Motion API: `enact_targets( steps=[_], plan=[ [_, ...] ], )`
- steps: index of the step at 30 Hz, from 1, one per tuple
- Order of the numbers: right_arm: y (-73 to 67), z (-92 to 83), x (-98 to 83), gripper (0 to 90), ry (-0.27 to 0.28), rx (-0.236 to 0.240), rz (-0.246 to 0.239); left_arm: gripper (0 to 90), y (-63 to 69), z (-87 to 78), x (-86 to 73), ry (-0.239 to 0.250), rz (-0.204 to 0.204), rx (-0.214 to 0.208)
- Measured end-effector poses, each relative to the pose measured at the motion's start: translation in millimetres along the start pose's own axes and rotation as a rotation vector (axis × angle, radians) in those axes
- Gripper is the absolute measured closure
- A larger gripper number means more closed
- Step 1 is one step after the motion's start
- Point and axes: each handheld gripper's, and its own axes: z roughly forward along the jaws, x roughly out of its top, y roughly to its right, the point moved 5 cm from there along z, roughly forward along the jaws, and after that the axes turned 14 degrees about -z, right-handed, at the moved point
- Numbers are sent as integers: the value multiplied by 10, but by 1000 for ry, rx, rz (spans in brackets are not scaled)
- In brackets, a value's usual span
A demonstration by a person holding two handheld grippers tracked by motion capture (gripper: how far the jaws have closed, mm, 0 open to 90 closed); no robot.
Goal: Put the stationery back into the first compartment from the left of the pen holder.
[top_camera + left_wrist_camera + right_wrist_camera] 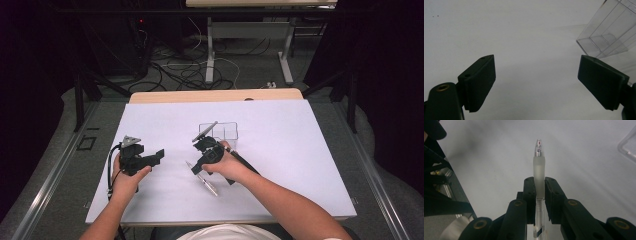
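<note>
Clear box [222, 131] blocks table [300, 150] centre; open sheet left, right, front.

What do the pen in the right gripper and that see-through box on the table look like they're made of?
Pen: probably plastic, with a frosted, translucent grip sleeve and a clear tip through which the red insert shows. Box: looks like clear rigid plastic, possibly acrylic, glossy; the table shows through its walls, and thin inner dividers are visible.

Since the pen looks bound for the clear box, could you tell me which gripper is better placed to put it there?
Right: the right gripper already clamps the pen beside the clear box; the left gripper is open and empty.
</note>
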Motion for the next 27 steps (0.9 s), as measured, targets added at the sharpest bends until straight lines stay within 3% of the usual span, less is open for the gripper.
enact_targets(
  steps=[2, 5, 6, 9, 14, 15, 27],
  plan=[
    [-10, -47, 9, 797, 19, -9, 13, 149, 1, 7, 1, 10, -2, 2],
    [9, -85, 50, 797, 115, -25, -11, 149, 0, -1, -1, -5, 1, 0],
    [24, -126, 45, 797, 104, -31, -23, 149, 2, 0, -2, -6, 2, -2],
    [24, -191, 74, 797, 157, -46, -15, 149, 0, 0, -3, -8, 2, -1],
    [29, -305, 123, 797, 261, -85, -38, 150, -1, 11, -2, 6, -1, 5],
    [50, -320, 135, 797, 291, -106, -63, 150, 0, 11, -3, 6, -1, 5],
    [89, -583, 203, 797, 461, -200, -86, 150, 0, 14, -5, 1, -2, 2]
  ],
)
